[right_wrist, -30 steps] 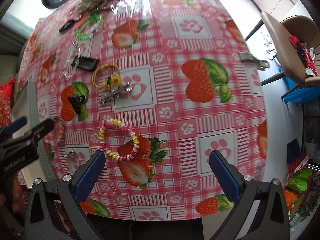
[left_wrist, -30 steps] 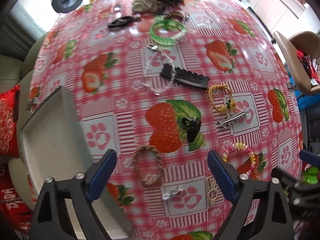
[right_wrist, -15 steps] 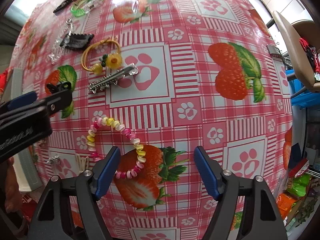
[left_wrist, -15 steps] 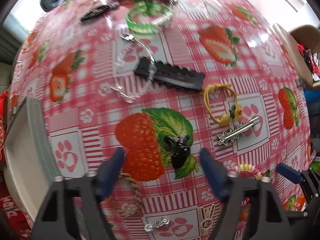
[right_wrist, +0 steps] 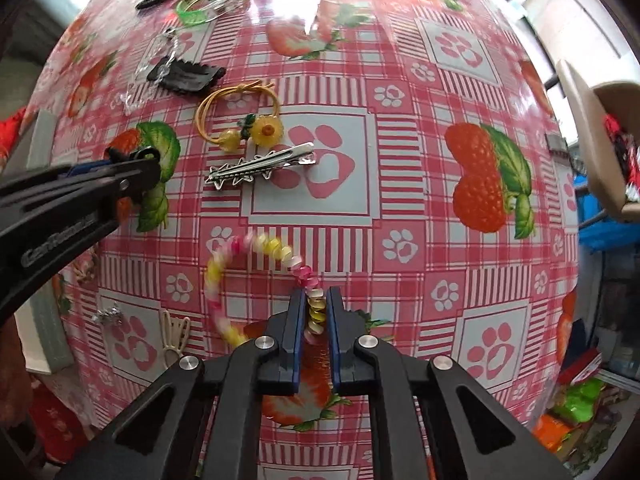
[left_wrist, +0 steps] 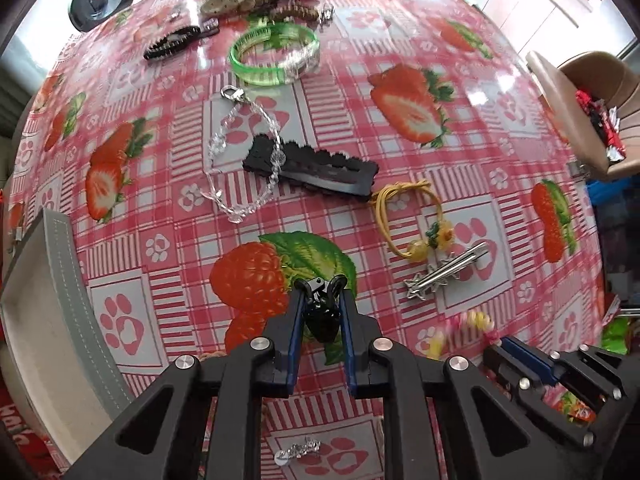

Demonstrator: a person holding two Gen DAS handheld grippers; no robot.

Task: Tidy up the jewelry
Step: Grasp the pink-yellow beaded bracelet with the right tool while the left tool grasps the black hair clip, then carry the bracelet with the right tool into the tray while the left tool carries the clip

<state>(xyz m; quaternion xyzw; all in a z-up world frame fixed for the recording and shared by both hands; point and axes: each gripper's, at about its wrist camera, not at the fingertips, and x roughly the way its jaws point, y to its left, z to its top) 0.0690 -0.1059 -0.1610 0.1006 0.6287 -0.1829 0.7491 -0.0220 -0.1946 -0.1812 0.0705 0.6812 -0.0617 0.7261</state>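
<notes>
Now, step: both tools have just been closing, each w/ a piece between the pads; next is lift & carry, I'd judge.
L tool: left tool nearly closed, pads pinching the small black plastic claw clip, which sits on the strawberry-print pink checked surface over a printed leaf.
R tool: right tool nearly closed, clamped on one side of the pink-yellow-white spiral bead bracelet; rest of loop lies free on the surface ahead & to the left.
Destination: grey stitched-edge tray at left edge, prob. where pieces go.
Lift tip: raise straight up first, slowly; the bracelet is stretchy, loop will prob. dangle & swing.
Grip check: clip's prongs poke out past the pads; hold looks shallow, so no twisting.
Clearance: silver star-edged metal hair clip & yellow elastic hair tie with flower charm lie near both tools; avoid dragging the loop over them.
Spacing: tools are near each other; move one at a time toward the tray.
</notes>
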